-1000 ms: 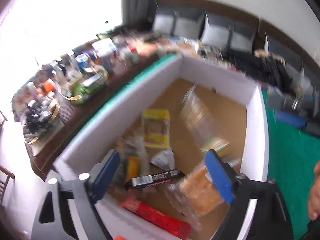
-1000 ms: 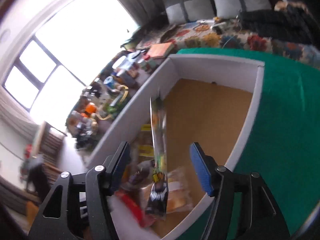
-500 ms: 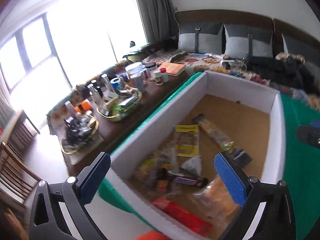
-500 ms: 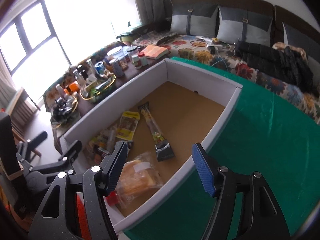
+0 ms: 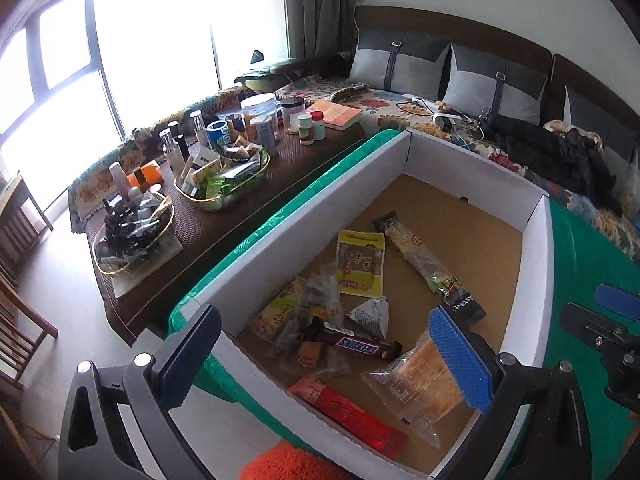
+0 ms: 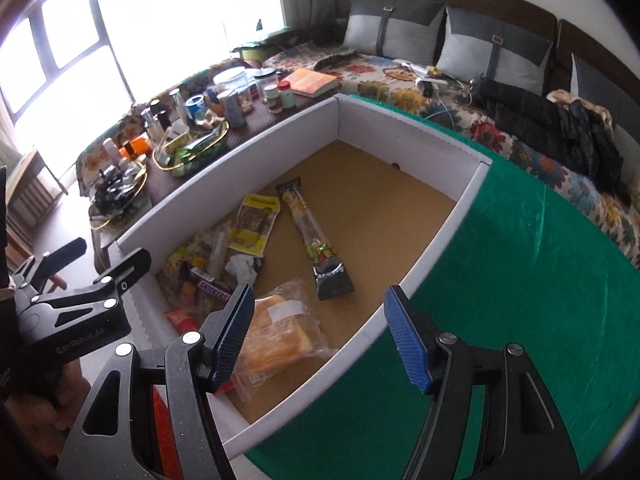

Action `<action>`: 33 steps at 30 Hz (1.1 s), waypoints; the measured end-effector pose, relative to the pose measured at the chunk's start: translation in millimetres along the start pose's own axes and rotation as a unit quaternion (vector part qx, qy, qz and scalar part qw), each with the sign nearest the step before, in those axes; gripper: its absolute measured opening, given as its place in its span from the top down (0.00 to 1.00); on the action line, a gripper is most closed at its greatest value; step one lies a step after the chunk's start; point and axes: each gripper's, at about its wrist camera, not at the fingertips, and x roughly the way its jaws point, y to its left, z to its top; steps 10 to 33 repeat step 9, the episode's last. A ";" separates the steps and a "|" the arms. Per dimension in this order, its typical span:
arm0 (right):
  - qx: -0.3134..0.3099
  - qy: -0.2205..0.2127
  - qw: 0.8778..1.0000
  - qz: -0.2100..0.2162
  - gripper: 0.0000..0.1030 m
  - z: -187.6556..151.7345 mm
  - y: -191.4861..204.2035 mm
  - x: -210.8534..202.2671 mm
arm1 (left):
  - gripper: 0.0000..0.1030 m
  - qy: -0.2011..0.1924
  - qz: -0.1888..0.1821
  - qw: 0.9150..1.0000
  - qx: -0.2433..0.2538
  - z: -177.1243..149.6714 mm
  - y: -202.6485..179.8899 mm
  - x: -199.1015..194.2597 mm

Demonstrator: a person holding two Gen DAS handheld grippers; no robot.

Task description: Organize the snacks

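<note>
A white-walled cardboard box (image 5: pixel 280 236) (image 6: pixel 440 232) sits on a green cloth. Inside lie several snacks: a long clear packet (image 5: pixel 424 260) (image 6: pixel 316 236), a yellow packet (image 5: pixel 360 264) (image 6: pixel 254 222), a Snickers bar (image 5: pixel 356 346) (image 6: pixel 210 286), a bagged bread (image 5: pixel 424 384) (image 6: pixel 280 332) and a red packet (image 5: pixel 348 412). My left gripper (image 5: pixel 328 364) is open and empty above the box's near end. My right gripper (image 6: pixel 320 336) is open and empty above the box's near right wall.
A dark side table (image 5: pixel 224 216) left of the box holds trays of bottles, jars and small packets. A sofa with grey cushions (image 6: pixel 472 52) and a black jacket (image 6: pixel 552 124) runs behind. The green cloth (image 6: pixel 520 300) spreads right of the box. An orange rug (image 5: pixel 288 464) lies below.
The long clear packet dropped from the right gripper's view into the box and now lies flat. Both grippers pulled back and up from the box; both stay open.
</note>
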 end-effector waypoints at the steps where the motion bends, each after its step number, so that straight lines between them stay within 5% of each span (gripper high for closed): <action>1: 0.001 0.001 1.000 0.000 0.31 -0.3 0.0 1.2 | 0.00 -0.001 0.002 1.000 0.003 0.5 -1.3 -0.2; 33: 0.001 0.005 1.000 -0.002 0.31 -1.5 2.4 7.0 | 0.00 -0.018 0.000 1.000 0.019 -2.5 -7.9 -5.0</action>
